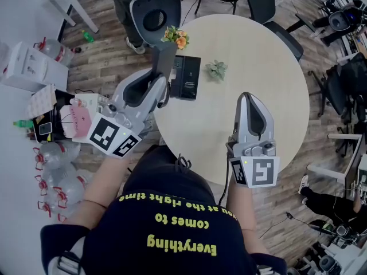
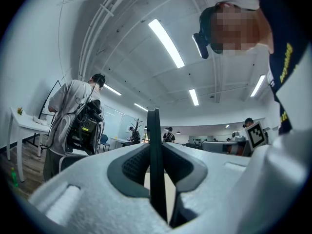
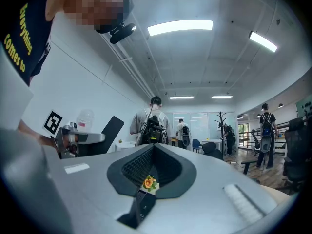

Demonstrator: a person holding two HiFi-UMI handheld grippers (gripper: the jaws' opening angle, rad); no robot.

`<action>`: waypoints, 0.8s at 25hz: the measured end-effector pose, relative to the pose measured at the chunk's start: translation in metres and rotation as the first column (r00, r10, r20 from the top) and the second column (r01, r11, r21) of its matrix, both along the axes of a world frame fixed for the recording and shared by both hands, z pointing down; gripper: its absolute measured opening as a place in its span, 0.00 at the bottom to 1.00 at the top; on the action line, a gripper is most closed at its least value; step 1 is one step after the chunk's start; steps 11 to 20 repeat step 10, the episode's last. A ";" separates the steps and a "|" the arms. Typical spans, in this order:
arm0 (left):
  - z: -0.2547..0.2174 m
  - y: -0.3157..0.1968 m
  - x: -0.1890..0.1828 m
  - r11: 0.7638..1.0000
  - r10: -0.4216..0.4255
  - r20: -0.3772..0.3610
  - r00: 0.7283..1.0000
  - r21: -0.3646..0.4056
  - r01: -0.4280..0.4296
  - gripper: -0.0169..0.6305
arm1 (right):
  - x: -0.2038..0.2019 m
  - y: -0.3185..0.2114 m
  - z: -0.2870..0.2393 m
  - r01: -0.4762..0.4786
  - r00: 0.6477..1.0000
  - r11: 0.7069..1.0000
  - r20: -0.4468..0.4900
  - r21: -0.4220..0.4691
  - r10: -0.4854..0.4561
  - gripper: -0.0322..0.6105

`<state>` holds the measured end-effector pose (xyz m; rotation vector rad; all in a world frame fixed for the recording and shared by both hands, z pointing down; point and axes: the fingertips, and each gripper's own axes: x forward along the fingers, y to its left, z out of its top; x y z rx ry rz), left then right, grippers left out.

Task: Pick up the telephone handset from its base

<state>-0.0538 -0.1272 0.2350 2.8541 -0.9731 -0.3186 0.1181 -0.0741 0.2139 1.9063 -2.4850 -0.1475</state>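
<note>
The black telephone base lies on the round beige table, near its far left edge. The dark handset is off the base, sticking out past the tips of my left gripper, which is shut on it. In the left gripper view the handset shows edge-on as a thin black slab pressed between the pads. My right gripper hovers over the table's near side, shut and empty. Through its jaws I see the base and, at the left, the held handset.
Orange flowers and a small green plant stand on the table beside the base. Office chairs ring the far side. Water bottles and boxes crowd the floor at left. People stand across the room.
</note>
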 end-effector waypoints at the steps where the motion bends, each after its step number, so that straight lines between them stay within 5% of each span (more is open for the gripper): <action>1: 0.001 0.000 0.001 1.000 0.002 0.000 1.000 -0.001 -0.002 0.15 | 0.001 0.000 0.000 -0.002 1.000 1.000 0.000 -0.001 0.002 0.07; 20: 0.004 -0.006 0.004 1.000 0.007 0.001 1.000 -0.007 -0.007 0.15 | 0.003 -0.003 0.002 -0.005 1.000 1.000 0.012 -0.004 0.005 0.07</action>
